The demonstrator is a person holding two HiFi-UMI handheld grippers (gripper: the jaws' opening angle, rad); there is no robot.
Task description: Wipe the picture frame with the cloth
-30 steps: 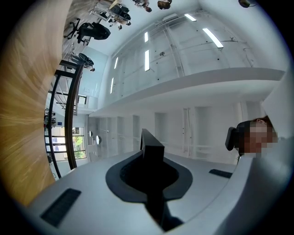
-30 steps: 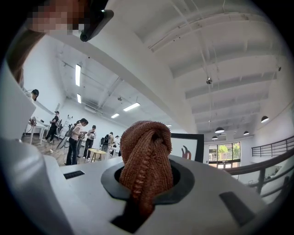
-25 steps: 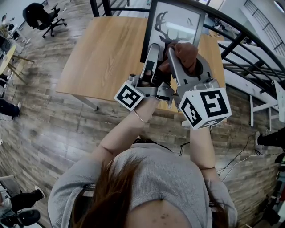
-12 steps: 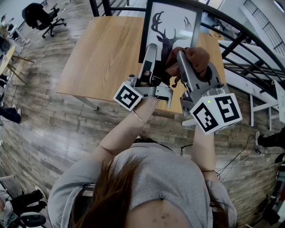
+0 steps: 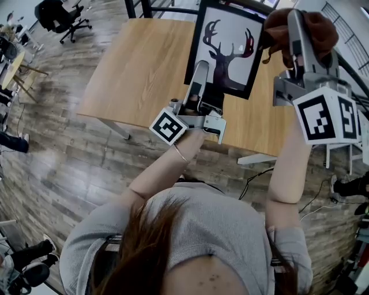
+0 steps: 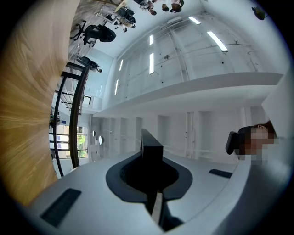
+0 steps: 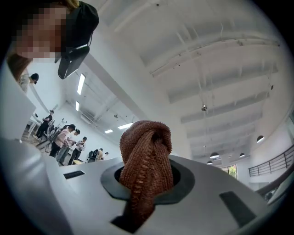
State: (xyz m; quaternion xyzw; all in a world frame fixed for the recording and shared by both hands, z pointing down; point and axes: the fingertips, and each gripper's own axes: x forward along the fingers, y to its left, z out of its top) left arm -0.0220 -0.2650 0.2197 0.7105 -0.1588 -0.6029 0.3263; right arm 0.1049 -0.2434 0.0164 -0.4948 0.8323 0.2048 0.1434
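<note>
Picture frame (image 5: 226, 49) above wooden table (image 5: 135, 69), plank floor (image 5: 57, 164).

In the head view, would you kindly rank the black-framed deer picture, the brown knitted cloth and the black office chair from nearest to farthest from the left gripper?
From the left gripper:
1. Black-framed deer picture: clamped in its jaws, straight ahead over the table.
2. Brown knitted cloth: high at the upper right.
3. Black office chair: far off on the floor, upper left.
</note>
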